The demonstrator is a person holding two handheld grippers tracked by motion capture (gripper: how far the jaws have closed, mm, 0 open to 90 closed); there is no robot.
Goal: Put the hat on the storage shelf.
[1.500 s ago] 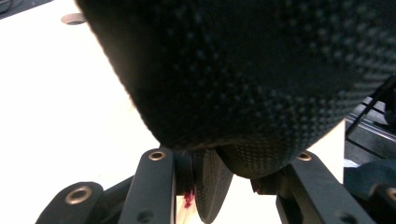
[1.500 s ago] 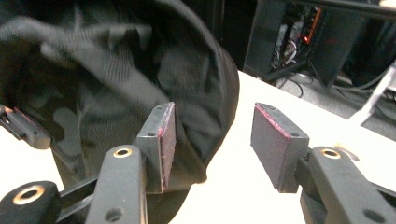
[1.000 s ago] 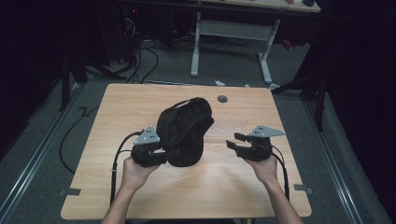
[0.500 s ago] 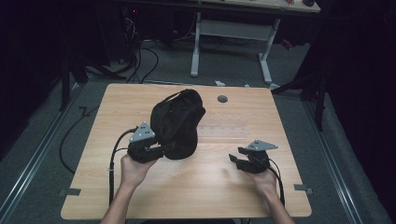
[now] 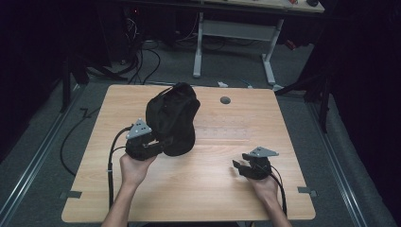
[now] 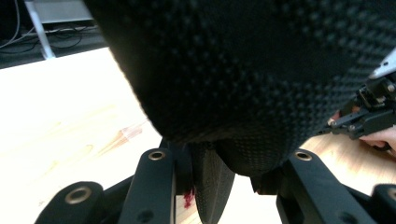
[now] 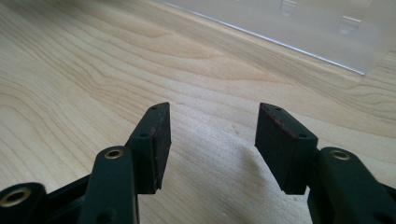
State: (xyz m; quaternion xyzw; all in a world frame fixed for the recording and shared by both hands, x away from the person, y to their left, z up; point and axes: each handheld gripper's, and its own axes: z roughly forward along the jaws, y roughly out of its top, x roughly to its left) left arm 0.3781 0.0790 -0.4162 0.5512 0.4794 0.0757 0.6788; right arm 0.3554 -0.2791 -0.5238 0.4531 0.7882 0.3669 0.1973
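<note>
Pinching a lumpy, dimpled black fabric bag [image 5: 172, 118], left tongs [image 5: 158, 144].

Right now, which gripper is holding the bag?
The left gripper: its jaws are clamped on the black bag, lifting it. The right gripper is open over bare table.

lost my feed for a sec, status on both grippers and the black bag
Left gripper shut on black bag, bag lifted and tilted. Right gripper open, nothing between its jaws, low over the table. Nothing in the way.
</note>
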